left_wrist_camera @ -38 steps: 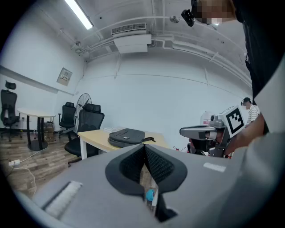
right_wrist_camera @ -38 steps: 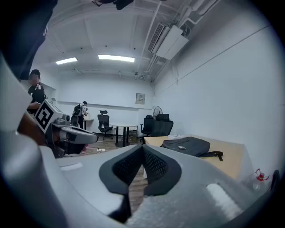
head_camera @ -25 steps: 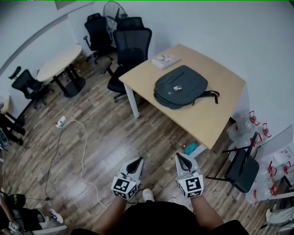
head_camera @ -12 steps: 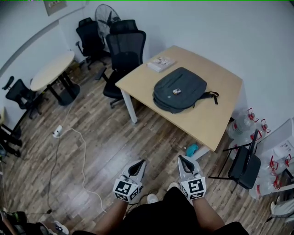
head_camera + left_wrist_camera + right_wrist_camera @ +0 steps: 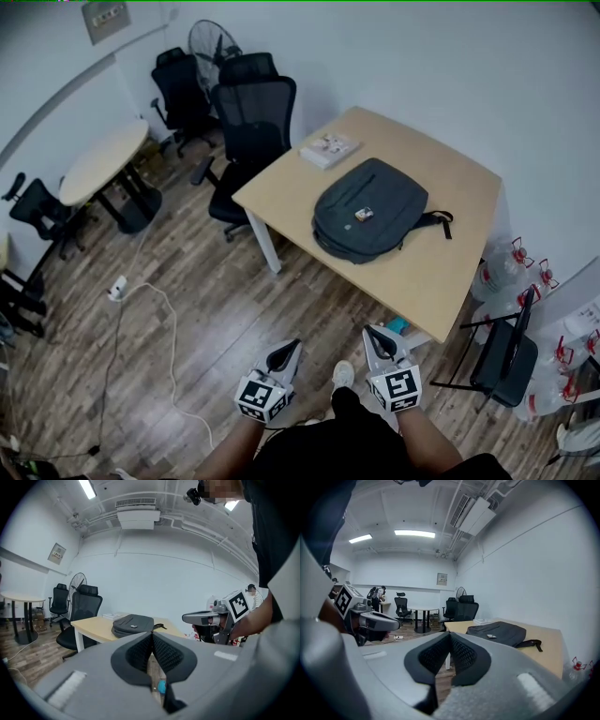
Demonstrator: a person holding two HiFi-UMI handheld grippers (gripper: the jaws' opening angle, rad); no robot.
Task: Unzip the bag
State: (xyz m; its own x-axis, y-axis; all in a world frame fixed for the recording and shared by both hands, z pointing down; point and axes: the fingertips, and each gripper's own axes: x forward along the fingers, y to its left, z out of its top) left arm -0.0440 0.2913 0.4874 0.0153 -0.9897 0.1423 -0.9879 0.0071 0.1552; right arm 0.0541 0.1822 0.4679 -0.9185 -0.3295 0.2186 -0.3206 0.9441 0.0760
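Note:
A dark grey backpack (image 5: 368, 221) lies flat on the light wooden table (image 5: 464, 178), its zip closed and a small tag on top. It also shows far off as the backpack (image 5: 132, 624) in the left gripper view and the backpack (image 5: 497, 633) in the right gripper view. My left gripper (image 5: 292, 346) and right gripper (image 5: 371, 332) are held side by side low in the head view, over the wooden floor, well short of the table. Both are shut with nothing between their pads.
A small book (image 5: 329, 149) lies at the table's far corner. Black office chairs (image 5: 251, 122) stand left of the table, a round table (image 5: 101, 161) further left. A folding chair (image 5: 503, 352) and water jugs (image 5: 514, 265) stand at the right. A white cable (image 5: 169, 323) runs across the floor.
The head view has shifted toward the table, so the backpack sits lower and closer in the frame. Both grippers sit lower in the frame than before and stay shut.

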